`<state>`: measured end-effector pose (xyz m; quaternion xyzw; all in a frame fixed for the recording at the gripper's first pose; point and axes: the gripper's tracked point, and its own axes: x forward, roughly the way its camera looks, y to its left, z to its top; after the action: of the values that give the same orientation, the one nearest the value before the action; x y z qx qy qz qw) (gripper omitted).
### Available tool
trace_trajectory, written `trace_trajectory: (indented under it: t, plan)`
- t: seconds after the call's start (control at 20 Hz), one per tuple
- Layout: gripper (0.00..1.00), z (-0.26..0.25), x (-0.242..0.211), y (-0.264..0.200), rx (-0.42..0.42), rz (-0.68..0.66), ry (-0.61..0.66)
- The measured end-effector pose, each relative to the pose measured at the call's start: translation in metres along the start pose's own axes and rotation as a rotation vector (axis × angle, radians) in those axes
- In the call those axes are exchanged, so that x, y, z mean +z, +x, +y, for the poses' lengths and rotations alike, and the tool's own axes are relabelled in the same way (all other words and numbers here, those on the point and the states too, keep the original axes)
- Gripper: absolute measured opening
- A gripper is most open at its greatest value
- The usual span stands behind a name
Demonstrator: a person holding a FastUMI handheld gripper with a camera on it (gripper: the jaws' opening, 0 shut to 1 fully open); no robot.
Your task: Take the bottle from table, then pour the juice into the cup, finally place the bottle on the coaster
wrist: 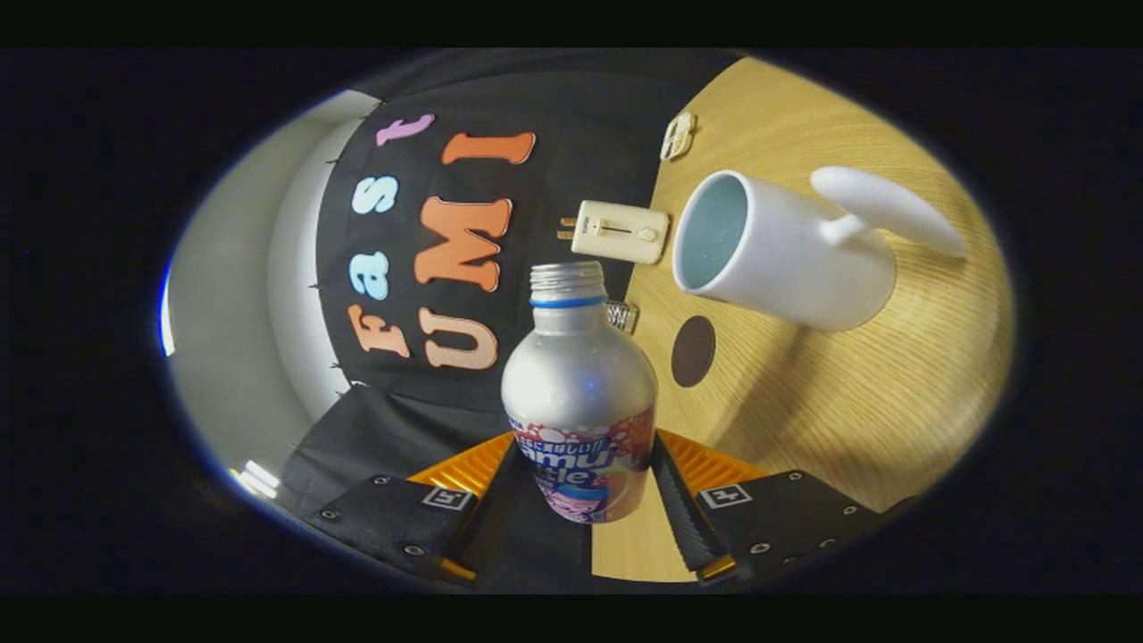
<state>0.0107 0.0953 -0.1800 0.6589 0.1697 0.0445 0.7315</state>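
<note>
Holding the bottle [579, 384] w/ both fingers [679, 509] pressed on its sides, the claw [580, 509] has it lifted off the desk [830, 393], a pale wood-grain top. Booth wall is black cloth. Bottle: silvery metal, capless threaded neck, blue ring, colourful printed band. White ceramic cup [786, 254] near the neck, blue inside. Dark round coaster [693, 350] between bottle & cup.

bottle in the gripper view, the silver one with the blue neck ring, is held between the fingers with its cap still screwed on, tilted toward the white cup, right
Not quite. The gripper view shows the silver metal bottle with the blue neck ring has no cap: its bare threaded mouth is open. The rest holds: the gripper has both fingers pressed on the bottle's sides, and it tilts toward the white ceramic cup on the wooden table.
</note>
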Motion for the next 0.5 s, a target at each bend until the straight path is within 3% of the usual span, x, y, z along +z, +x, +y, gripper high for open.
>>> trace_trajectory:
  t: [0.5]
  plan:
    - [0.77,0.0101,0.0019,0.0096,0.033,0.011,0.167]
